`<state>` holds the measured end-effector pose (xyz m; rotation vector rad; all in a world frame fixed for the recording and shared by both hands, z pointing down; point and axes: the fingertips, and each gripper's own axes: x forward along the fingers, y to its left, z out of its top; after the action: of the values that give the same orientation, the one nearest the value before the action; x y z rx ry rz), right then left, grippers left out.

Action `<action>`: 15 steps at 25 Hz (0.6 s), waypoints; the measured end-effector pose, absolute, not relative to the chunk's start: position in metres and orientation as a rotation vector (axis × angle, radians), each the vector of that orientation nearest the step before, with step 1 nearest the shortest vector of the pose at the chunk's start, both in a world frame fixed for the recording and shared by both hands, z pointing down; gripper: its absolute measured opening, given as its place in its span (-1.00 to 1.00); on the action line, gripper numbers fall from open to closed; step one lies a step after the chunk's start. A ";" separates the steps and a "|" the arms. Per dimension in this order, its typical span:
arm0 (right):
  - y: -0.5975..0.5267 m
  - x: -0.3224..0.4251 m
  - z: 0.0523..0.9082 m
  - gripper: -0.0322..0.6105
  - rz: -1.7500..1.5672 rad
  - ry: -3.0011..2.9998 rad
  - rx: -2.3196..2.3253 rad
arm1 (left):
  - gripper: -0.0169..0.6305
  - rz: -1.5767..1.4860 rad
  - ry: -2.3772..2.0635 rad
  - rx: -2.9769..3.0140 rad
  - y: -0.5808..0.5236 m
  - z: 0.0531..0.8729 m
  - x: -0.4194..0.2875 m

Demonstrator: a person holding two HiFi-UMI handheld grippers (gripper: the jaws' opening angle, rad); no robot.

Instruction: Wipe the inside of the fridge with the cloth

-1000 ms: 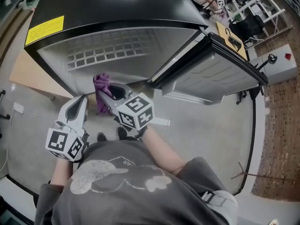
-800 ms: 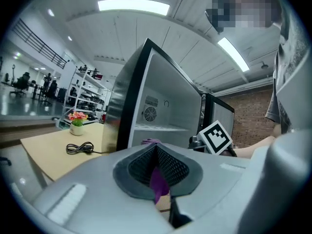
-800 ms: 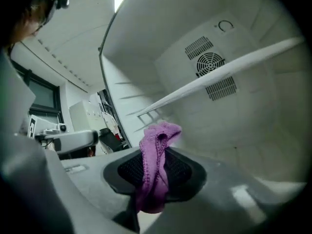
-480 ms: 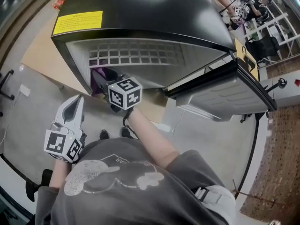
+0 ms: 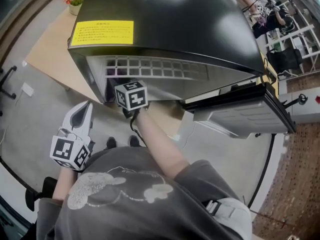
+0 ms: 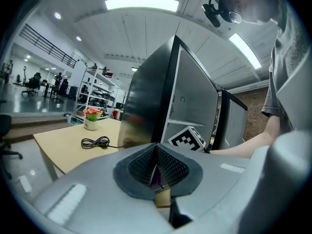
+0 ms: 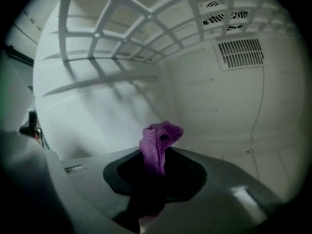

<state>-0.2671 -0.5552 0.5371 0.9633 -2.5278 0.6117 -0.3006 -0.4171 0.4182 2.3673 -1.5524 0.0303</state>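
A yellow label (image 5: 101,32) is fixed on top of the fridge (image 5: 165,19); its print cannot be read. Inside the fridge, below the wire shelf (image 7: 122,23), the purple cloth (image 7: 158,143) is pinched by the right gripper (image 7: 155,172). The left gripper (image 6: 157,167) is held outside the fridge, jaws pressed together. Beside the fridge, a flower pot (image 6: 90,120) and a black cable (image 6: 95,142) are set on a table (image 6: 58,147).

Right hand-held gripper (image 5: 123,87) inside open fridge (image 5: 165,19)
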 end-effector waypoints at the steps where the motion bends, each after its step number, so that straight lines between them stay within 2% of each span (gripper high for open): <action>1: -0.557 -0.268 0.541 -0.64 0.599 -2.505 0.973 | -0.89 0.030 -1.555 2.362 -0.418 0.420 -0.302; 8: -0.561 -0.258 0.553 -0.64 0.415 -2.375 1.009 | -0.89 0.059 -1.483 2.411 -0.417 0.425 -0.287; 15: -0.571 -0.185 0.554 -0.64 0.448 -2.248 1.197 | -0.89 0.069 -1.410 2.453 -0.415 0.426 -0.269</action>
<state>-0.1845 -0.5712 0.5542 1.1974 -2.2476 0.4480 -0.2691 -0.4153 0.4263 2.4533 -1.4103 0.0687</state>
